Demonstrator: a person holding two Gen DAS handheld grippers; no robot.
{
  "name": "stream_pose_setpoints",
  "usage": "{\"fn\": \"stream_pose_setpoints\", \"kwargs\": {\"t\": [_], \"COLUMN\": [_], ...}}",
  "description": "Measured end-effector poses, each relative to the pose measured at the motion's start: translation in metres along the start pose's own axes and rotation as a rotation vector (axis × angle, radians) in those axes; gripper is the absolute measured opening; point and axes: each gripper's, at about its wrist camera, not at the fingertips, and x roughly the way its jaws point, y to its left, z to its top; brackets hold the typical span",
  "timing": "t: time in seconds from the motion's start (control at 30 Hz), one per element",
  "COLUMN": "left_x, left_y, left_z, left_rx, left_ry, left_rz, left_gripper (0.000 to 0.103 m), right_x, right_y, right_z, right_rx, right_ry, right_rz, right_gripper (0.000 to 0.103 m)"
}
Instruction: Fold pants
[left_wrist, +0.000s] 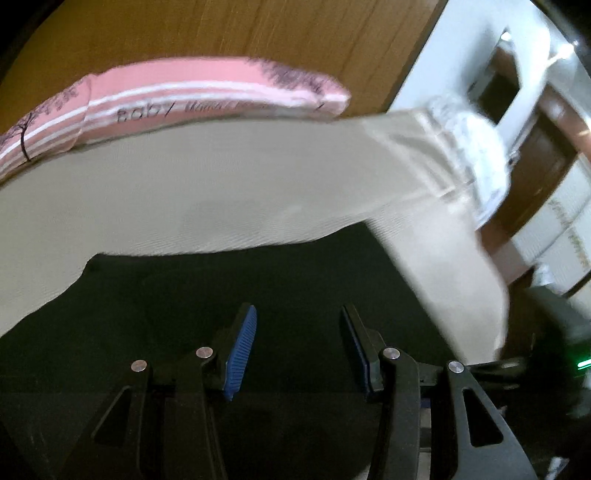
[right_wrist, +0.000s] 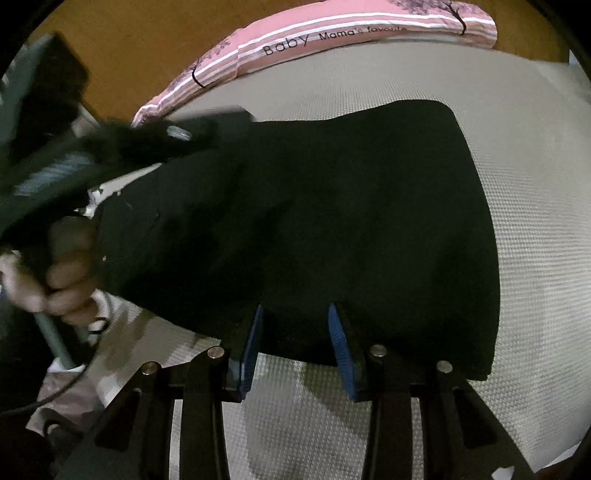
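Pants (right_wrist: 332, 221) are lying folded across the frame's centre – I'm holding both the right gripper (right_wrist: 295, 349) and left gripper (left_wrist: 299, 350) apart, gripping nothing, ready for another fold.

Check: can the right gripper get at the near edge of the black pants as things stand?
Probably yes. The right gripper, open, sits right at the near edge of the black pants, nothing between. The left gripper is off to the side, clear of that edge.
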Motion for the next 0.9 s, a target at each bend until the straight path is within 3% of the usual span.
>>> {"fn": "stream_pose_setpoints", "kwargs": {"t": [0.07,0.17,0.53,0.67,0.9], "left_x": [0.012,0.009,-0.029,-0.063,-0.148], "left_y": [0.017,0.035,0.041,0.059,0.117], "left_z": [-0.005,-0.015,-0.072,-0.091,-0.138], "left_rx": [-0.038,-0.076,-0.059,-0.145,-0.399], "left_ry": [0.027,0.001,0.024,-0.013,-0.169], "left_rz": [0.043,0.012,0.024,0.019,0.132], "left_gripper": [0.048,0.047,0.047,0.047,0.048], "right_x": [-0.001,-0.003,0.0,0.004,0.031], "right_y": [-0.007,-0.012,-0.006,0.006,0.059], "right_z": [0.002,0.006,0.004,0.005,0.008], "right_rx": [0.019,0.026,0.035,0.024,-0.065], "right_ry": [-0.001,-0.001,0.0,0.004,0.047], "right_rz": [0.012,0.016,0.012,0.017,0.099], "right_gripper": [0.031,0.031,0.035,0.035,0.035]}}
